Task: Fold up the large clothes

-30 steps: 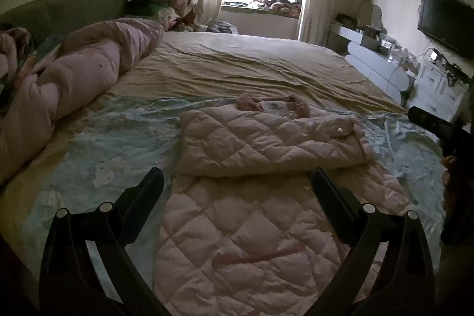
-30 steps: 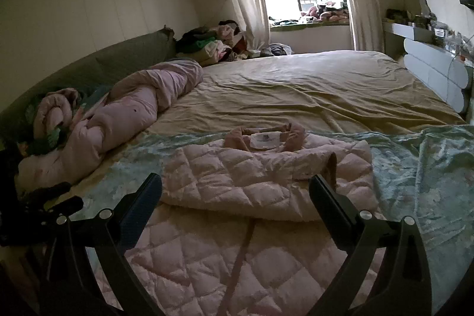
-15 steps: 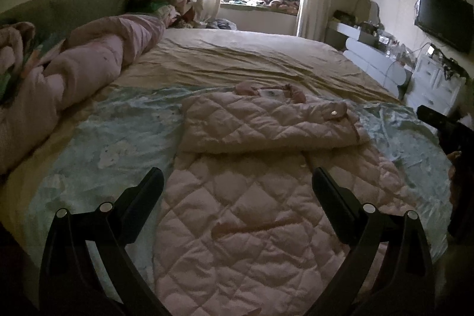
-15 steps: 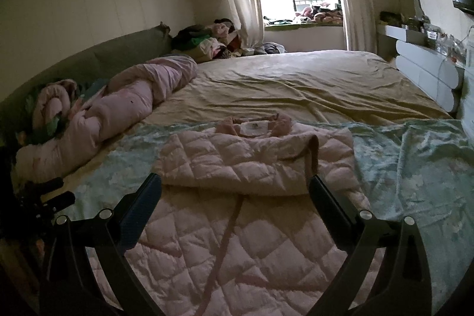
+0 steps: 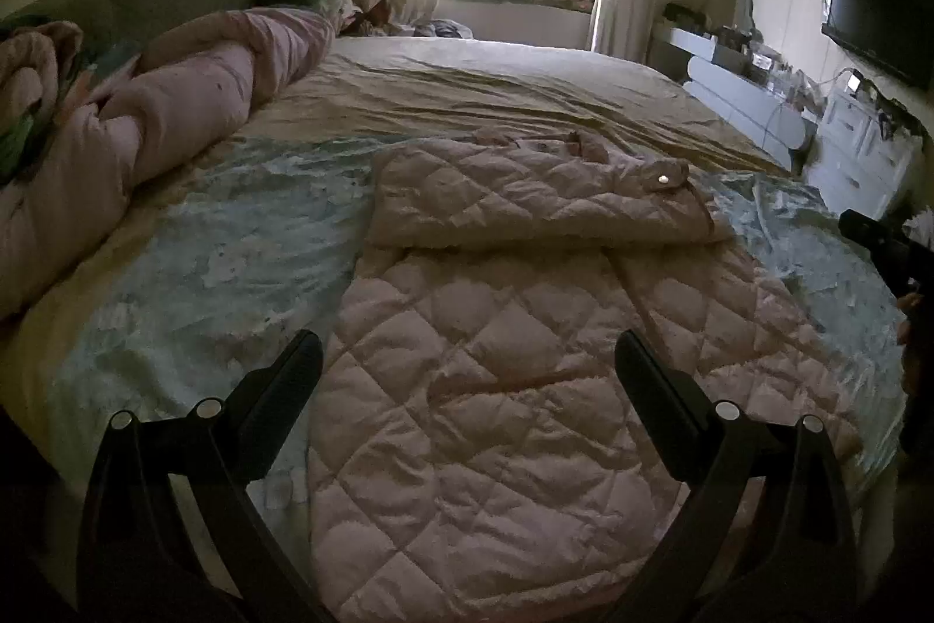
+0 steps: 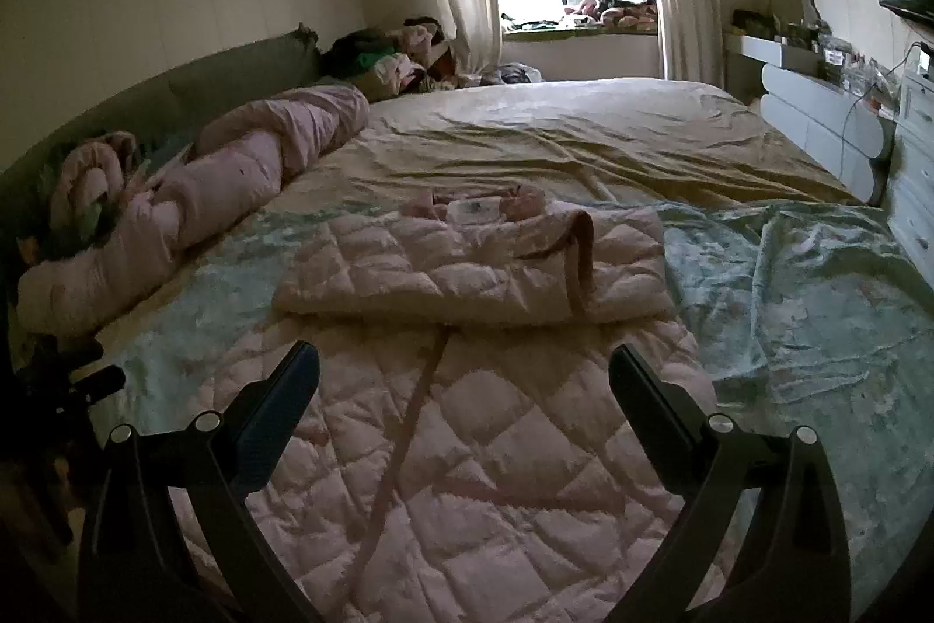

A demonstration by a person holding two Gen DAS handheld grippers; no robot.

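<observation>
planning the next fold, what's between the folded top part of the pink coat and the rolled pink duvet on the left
Only a bare stretch of light blue patterned sheet separates the quilted coat from the rolled duvet; the left wrist view shows it best.

Quilted coat's (image 5: 484,424) near hem cut off by the bottom edge; sleeves tucked under the folded upper part; collar label (image 6: 474,209) print too small to read.

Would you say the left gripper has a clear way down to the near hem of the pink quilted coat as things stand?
Probably yes. The left gripper is open and empty, hovering over the lower part of the pink quilted coat, and nothing lies between its fingers and the fabric. The hem itself sits at the frame's bottom edge, so its exact position is unclear.
</observation>
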